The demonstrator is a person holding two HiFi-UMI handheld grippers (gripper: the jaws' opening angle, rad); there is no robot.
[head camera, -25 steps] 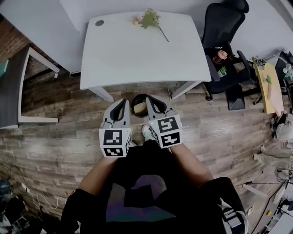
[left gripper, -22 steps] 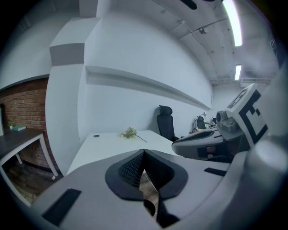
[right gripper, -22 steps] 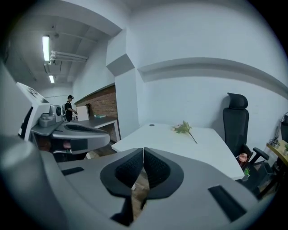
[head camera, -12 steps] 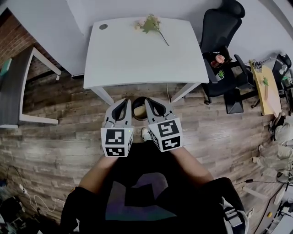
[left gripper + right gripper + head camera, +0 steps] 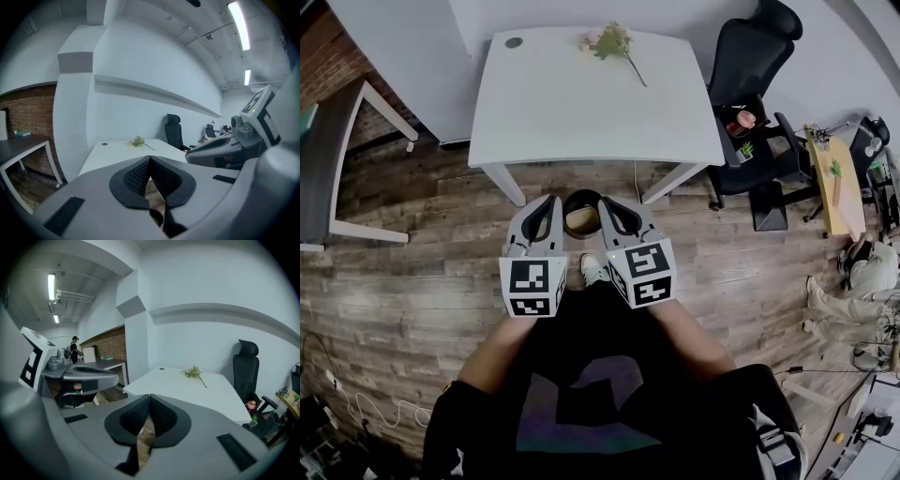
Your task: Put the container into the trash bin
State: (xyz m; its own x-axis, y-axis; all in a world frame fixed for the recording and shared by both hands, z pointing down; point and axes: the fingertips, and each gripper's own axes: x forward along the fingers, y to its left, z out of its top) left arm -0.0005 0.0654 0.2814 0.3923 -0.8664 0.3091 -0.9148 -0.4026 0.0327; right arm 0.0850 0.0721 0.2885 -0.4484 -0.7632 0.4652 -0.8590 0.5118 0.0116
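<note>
A black round trash bin stands on the wood floor just under the front edge of the white table. A tan thing, seemingly the container, lies inside it. My left gripper hangs at the bin's left rim and my right gripper at its right rim. Both are shut with nothing between the pads. In the left gripper view the left gripper has its pads pressed together, and so does the right gripper in the right gripper view.
A flower sprig lies at the table's far edge. A black office chair stands at the right and a dark desk at the left. My white shoe is near the bin. Cables trail over the floor at lower left.
Both grippers stay shut side by side over the bin. The head view has drifted a little, so the table and bin sit slightly higher and further left in frame.
</note>
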